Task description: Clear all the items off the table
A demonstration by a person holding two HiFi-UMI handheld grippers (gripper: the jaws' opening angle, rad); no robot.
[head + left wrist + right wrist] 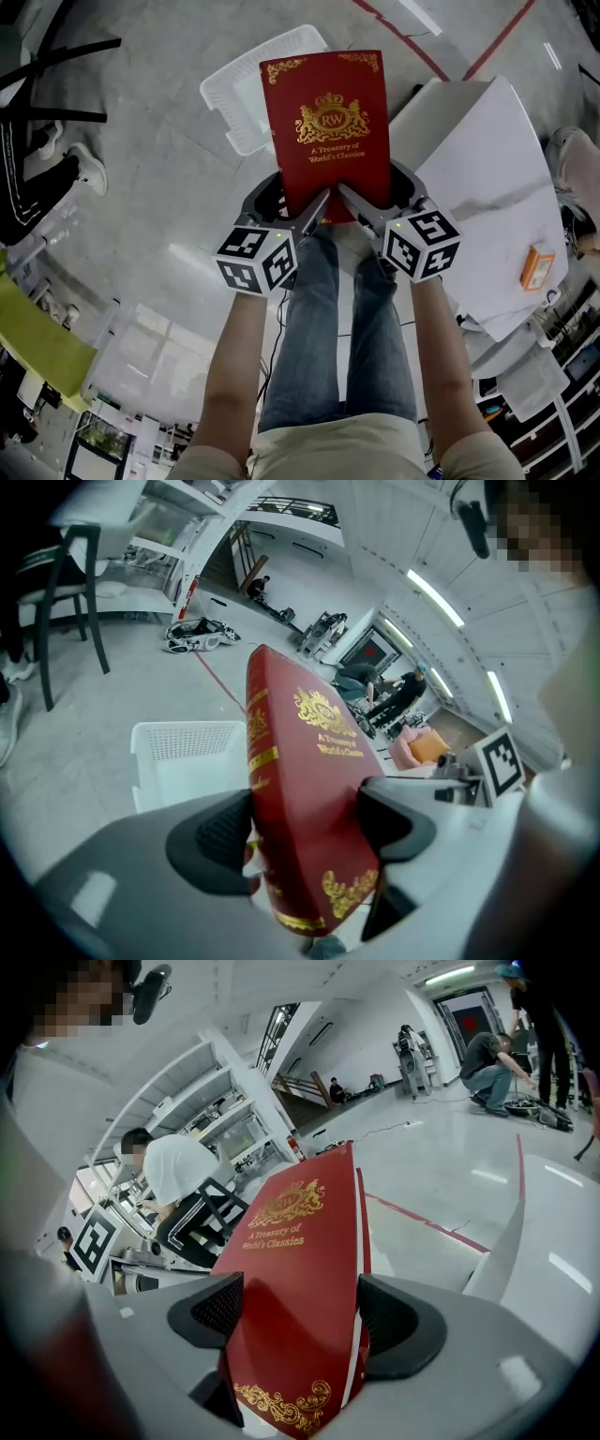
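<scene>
A red hardback book [328, 127] with gold lettering hangs in the air over the floor, gripped at its lower edge from both sides. My left gripper [302, 204] is shut on the book's lower left corner, and my right gripper [356, 204] is shut on its lower right. In the left gripper view the book [305, 789] stands between the black pads, spine toward the camera. In the right gripper view its cover [291, 1288] fills the gap between the jaws. A white table [487, 178] stands at the right. A small orange box [536, 266] lies near its right edge.
A white perforated plastic basket [246, 89] sits on the grey floor beyond the book, also seen in the left gripper view as the basket [187, 757]. Red tape lines [412, 42] cross the floor. A black chair [47, 84] stands at the far left. People work in the background.
</scene>
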